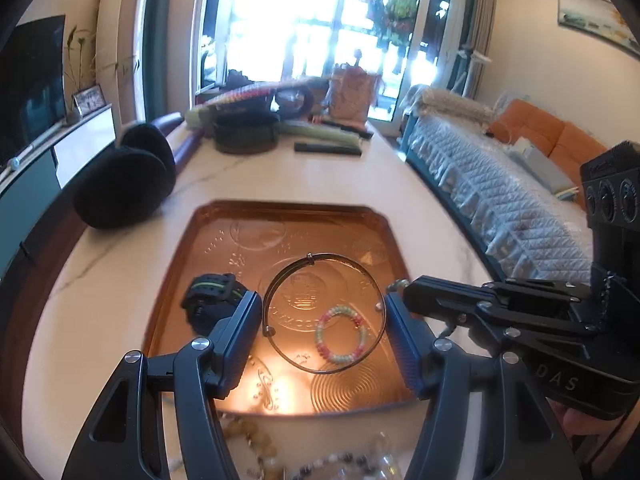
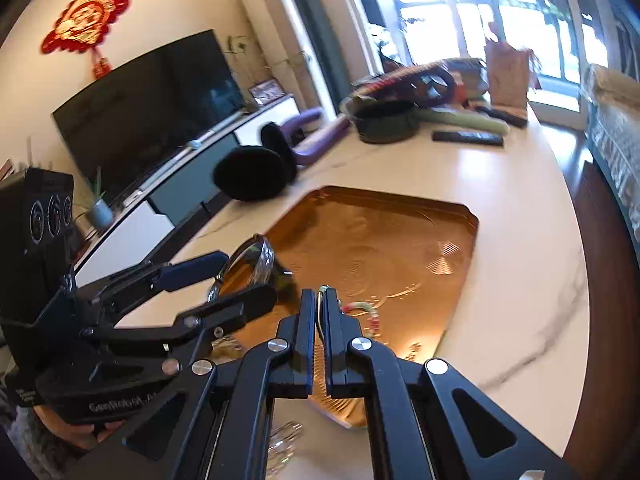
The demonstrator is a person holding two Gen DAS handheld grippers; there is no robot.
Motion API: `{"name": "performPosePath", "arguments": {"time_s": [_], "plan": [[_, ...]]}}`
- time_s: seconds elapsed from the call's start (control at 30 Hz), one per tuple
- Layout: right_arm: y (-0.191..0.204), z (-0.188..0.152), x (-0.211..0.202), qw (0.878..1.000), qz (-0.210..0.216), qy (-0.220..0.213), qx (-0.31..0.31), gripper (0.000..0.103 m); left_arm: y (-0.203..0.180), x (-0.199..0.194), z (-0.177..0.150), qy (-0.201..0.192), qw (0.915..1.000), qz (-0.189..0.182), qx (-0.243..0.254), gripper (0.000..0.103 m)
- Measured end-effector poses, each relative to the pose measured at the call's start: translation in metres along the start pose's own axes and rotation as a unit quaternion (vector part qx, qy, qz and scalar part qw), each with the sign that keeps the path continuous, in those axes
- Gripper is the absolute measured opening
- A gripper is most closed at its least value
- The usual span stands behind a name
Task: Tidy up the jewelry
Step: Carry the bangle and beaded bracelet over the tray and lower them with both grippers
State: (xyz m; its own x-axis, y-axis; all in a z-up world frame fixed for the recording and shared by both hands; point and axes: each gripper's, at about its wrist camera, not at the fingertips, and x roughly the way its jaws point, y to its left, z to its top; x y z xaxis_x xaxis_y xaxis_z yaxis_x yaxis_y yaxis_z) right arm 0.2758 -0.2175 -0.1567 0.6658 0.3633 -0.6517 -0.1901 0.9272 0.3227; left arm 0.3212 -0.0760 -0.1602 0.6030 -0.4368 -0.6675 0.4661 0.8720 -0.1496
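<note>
The left wrist view alone shows the watch (image 1: 212, 300) and bead bracelet (image 1: 342, 334) on the copper tray (image 1: 280, 216); the left gripper (image 1: 324, 320) grips the wire bangle (image 1: 324, 312); the right gripper (image 2: 319, 300) pinches, seemingly, a beaded strand (image 2: 362, 308) above the tray's near edge.

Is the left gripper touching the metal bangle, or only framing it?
Touching. Left wrist view: the bangle spans the left gripper, its rim meeting both pads; right wrist view shows it pinched.

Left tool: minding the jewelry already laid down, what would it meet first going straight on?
Probably the copper tray floor beside the beaded bracelet, seen through the bangle the left tool grips; depth unclear.
</note>
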Motion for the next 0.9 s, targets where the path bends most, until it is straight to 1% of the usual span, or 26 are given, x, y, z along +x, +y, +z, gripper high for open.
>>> {"name": "performPosePath", "arguments": {"time_s": [0.13, 0.17, 0.27, 0.33, 0.5, 0.6, 0.63, 0.67, 0.7, 0.73, 0.77, 0.8, 0.83, 0.87, 0.9], "plan": [[-0.019, 0.000, 0.021, 0.999, -0.006, 0.018, 0.030, 0.003, 0.008, 0.032, 0.001, 0.033, 0.9992, 0.005, -0.020, 0.062], [-0.022, -0.001, 0.025, 0.999, -0.009, 0.021, 0.032, 0.003, 0.011, 0.039, 0.000, 0.045, 0.9986, 0.007, -0.026, 0.062], [-0.028, 0.000, 0.031, 0.999, -0.015, 0.024, 0.040, 0.003, 0.015, 0.055, 0.001, 0.062, 0.9973, 0.000, -0.040, 0.062], [-0.031, -0.001, 0.036, 0.998, -0.021, 0.027, 0.044, 0.003, 0.017, 0.066, 0.001, 0.077, 0.9960, 0.002, -0.044, 0.062], [-0.037, -0.004, 0.048, 0.997, -0.029, 0.039, 0.055, 0.003, 0.023, 0.079, -0.004, 0.093, 0.9944, 0.004, -0.051, 0.062], [-0.040, -0.007, 0.055, 0.996, -0.041, 0.059, 0.054, 0.004, 0.025, 0.083, -0.009, 0.101, 0.9932, 0.007, -0.058, 0.062], [-0.043, -0.008, 0.054, 0.995, -0.046, 0.058, 0.063, 0.006, 0.024, 0.082, -0.010, 0.104, 0.9929, 0.002, -0.058, 0.063], [-0.048, -0.009, 0.053, 0.994, -0.046, 0.059, 0.076, 0.010, 0.022, 0.082, -0.011, 0.112, 0.9921, 0.001, -0.056, 0.064], [-0.050, -0.009, 0.051, 0.994, -0.044, 0.062, 0.085, 0.011, 0.020, 0.082, -0.011, 0.119, 0.9916, 0.004, -0.052, 0.065], [-0.053, -0.009, 0.049, 0.993, -0.045, 0.062, 0.091, 0.013, 0.017, 0.081, -0.012, 0.124, 0.9912, 0.012, -0.046, 0.069], [-0.053, -0.009, 0.047, 0.993, -0.047, 0.061, 0.092, 0.022, 0.013, 0.077, -0.013, 0.122, 0.9917, 0.018, -0.035, 0.075], [-0.053, -0.009, 0.044, 0.993, -0.054, 0.059, 0.091, 0.029, 0.010, 0.072, -0.013, 0.117, 0.9926, 0.020, -0.027, 0.077], [-0.052, -0.009, 0.040, 0.993, -0.052, 0.055, 0.090, 0.042, 0.007, 0.065, -0.014, 0.109, 0.9936, 0.020, -0.020, 0.082], [-0.050, -0.009, 0.035, 0.994, -0.050, 0.050, 0.088, 0.048, 0.006, 0.058, -0.015, 0.104, 0.9942, 0.020, -0.016, 0.088], [-0.047, -0.008, 0.030, 0.994, -0.050, 0.045, 0.084, 0.050, 0.005, 0.051, -0.016, 0.101, 0.9946, 0.021, -0.013, 0.090]]}}
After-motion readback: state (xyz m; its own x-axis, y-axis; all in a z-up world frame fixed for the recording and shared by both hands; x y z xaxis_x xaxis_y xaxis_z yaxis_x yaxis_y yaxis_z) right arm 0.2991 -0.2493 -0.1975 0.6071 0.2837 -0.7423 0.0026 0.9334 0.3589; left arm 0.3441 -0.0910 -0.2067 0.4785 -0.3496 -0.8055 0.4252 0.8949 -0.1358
